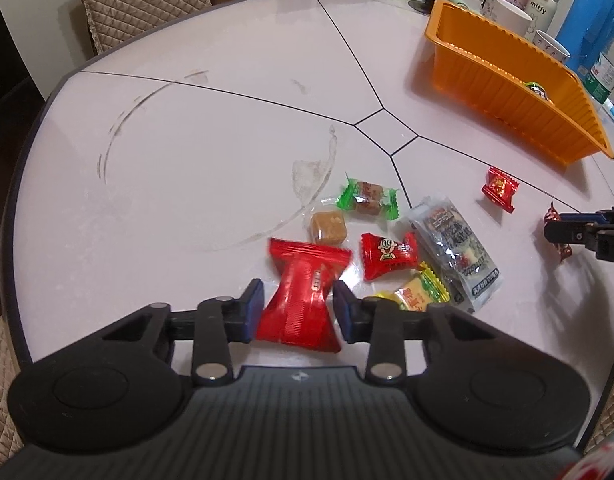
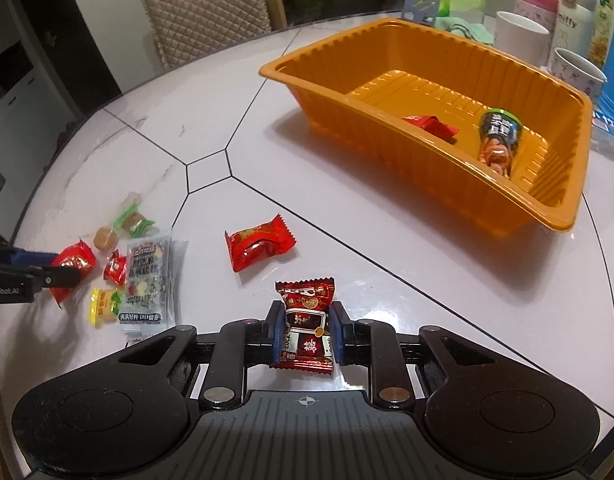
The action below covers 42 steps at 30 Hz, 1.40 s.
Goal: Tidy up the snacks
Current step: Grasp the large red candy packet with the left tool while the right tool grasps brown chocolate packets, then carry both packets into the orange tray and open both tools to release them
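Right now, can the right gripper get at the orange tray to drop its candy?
Probably yes. The right gripper is shut on the dark red candy, and only bare table lies between it and the orange tray, whose open top shows free floor space.

We find the tray (image 2: 387, 136) on the far right of the desk (image 1: 187, 140), with two wrapped snacks (image 2: 431, 126) inside it. Cups (image 2: 521, 38) stand behind the tray. The snack cluster (image 1: 387, 240) lies near the desk's front, left of the tray. One loose candy (image 2: 261, 246) lies between cluster and tray.
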Each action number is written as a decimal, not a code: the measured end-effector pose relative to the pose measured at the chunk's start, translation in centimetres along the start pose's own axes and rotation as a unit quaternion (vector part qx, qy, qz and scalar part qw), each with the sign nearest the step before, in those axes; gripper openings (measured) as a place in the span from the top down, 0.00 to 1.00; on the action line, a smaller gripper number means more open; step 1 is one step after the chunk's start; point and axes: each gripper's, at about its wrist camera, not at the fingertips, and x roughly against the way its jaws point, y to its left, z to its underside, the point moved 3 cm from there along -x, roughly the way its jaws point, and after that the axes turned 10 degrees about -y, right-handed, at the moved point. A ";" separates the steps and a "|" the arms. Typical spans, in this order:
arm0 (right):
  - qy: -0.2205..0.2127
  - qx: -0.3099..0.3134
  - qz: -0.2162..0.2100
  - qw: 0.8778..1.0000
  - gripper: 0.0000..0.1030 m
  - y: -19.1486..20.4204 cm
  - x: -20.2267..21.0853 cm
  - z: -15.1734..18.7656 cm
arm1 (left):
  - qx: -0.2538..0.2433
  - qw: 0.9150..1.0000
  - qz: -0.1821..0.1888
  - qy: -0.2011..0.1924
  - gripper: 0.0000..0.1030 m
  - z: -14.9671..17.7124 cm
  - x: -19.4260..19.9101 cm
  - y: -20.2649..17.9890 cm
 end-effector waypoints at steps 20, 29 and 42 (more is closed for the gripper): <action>-0.028 -0.043 -0.011 0.999 0.77 -1.3 4.4 -0.6 | 0.005 0.999 0.017 -0.032 0.78 -1.1 4.1 -2.2; -0.047 -0.064 -0.011 0.997 0.77 -2.6 7.1 -1.3 | -0.021 0.995 0.074 -0.068 0.78 -4.2 6.0 -7.2; -0.091 -0.082 0.013 0.992 0.77 -6.0 9.6 -5.1 | -0.080 0.982 0.138 -0.100 0.78 -9.9 4.1 -15.4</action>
